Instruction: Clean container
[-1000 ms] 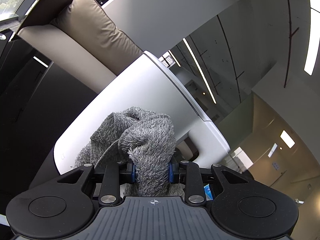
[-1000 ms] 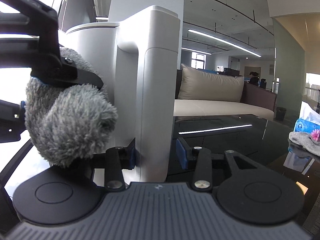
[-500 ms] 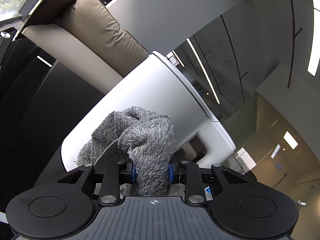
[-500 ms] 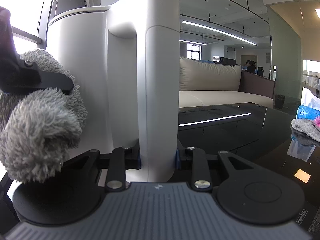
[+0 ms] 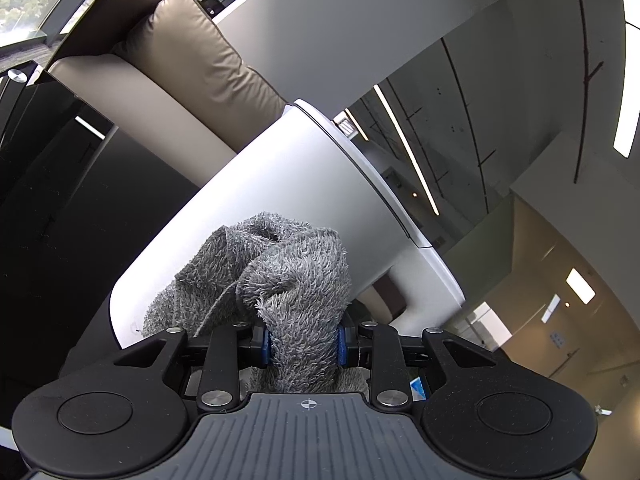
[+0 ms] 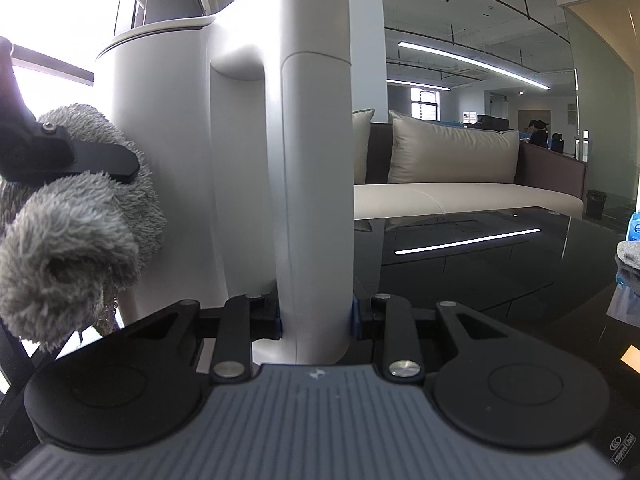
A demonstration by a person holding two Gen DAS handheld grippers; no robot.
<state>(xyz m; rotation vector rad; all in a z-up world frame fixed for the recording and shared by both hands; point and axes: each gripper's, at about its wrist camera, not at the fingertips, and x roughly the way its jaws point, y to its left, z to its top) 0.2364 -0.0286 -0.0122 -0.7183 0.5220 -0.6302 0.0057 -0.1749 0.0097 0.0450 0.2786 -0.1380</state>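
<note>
right wrist: glossy black table (image 6: pixel 480 272), beige sofa (image 6: pixel 460 196) behind

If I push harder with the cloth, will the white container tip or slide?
Probably neither: the right gripper is clamped on the container's handle. The cloth looks floppy, so it would likely bunch up first.
</note>
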